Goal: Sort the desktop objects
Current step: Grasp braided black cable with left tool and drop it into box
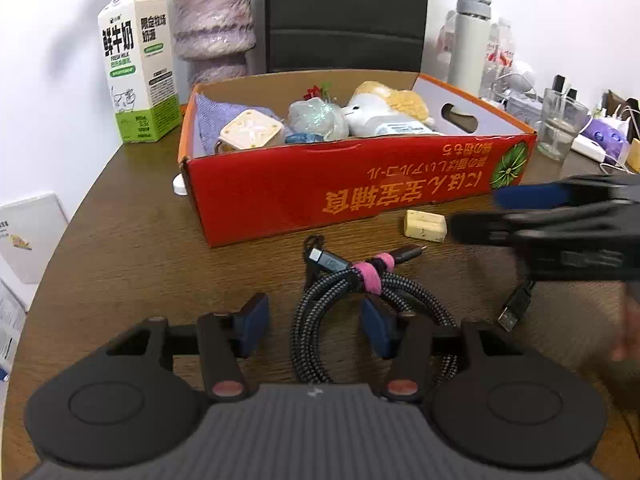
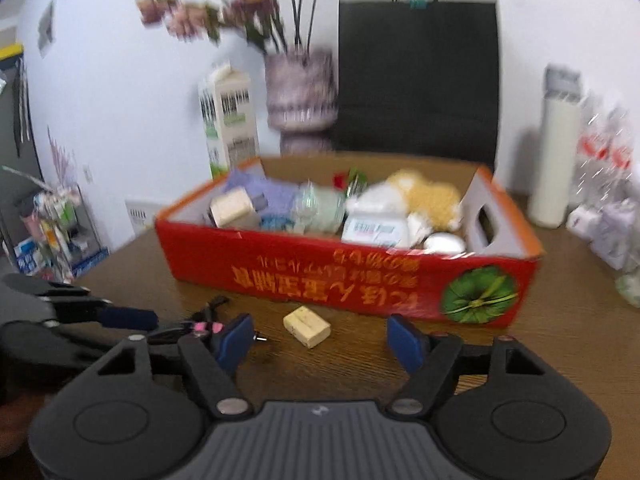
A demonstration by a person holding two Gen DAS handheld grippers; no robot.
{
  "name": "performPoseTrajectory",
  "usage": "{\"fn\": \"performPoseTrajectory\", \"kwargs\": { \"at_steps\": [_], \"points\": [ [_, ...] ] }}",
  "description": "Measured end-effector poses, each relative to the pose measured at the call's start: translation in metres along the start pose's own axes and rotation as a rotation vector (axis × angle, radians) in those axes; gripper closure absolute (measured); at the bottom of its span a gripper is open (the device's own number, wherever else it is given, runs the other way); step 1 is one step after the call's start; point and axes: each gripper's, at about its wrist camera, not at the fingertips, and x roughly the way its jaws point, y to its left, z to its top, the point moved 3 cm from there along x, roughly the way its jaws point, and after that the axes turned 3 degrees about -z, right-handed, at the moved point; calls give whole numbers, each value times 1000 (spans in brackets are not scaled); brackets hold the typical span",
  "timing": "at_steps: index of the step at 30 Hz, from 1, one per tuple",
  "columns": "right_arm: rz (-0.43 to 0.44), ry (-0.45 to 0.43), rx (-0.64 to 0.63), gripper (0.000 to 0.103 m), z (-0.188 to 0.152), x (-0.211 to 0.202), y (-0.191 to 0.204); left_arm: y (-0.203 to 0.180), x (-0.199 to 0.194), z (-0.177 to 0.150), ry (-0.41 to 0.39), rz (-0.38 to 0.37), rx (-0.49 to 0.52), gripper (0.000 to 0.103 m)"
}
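Observation:
A coiled braided cable (image 1: 320,312) with a pink strap (image 1: 370,274) lies on the brown table, between the fingers of my left gripper (image 1: 316,326). That gripper is open; its right finger overlaps the coil and the left pad stands clear. A small cream block (image 1: 425,225) (image 2: 307,326) lies in front of the red cardboard box (image 1: 320,196) (image 2: 280,264). My right gripper (image 2: 320,342) is open, and the block sits just ahead of the gap. In the left wrist view it reaches in from the right (image 1: 488,214). The box holds a plush toy (image 1: 384,108), a purple cloth and other items.
A milk carton (image 1: 138,68), a purple vase (image 1: 214,20) and a black chair (image 1: 346,16) stand behind the box. A drinking glass (image 1: 560,124), a white bottle (image 1: 470,40) and clutter fill the right. A loose USB plug (image 1: 514,308) lies right of the coil.

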Motion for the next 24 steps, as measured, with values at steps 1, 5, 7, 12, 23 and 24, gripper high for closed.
{"fn": "performPoseTrajectory", "kwargs": {
  "at_steps": [1,5,7,12,23,24],
  "points": [
    [8,23,9,42,1,10,1,-1,0,-2,-15,7,7,50],
    [-7,77,26,60,0,37,4,-13,1,-3,-66,35,58,83],
    [-28,76,8,63,-2,44,7,-19,0,-6,-80,70,73,87],
    [-51,53,-36,78,-12,37,14,-21,-16,-7,-118,123,30,88],
    [-68,-126,146,79,-41,-52,1,-41,-95,-31,-220,194,-106,89],
    [-67,-145,169,79,-49,-61,-1,-46,-99,-34,-213,194,-90,89]
  ]
}}
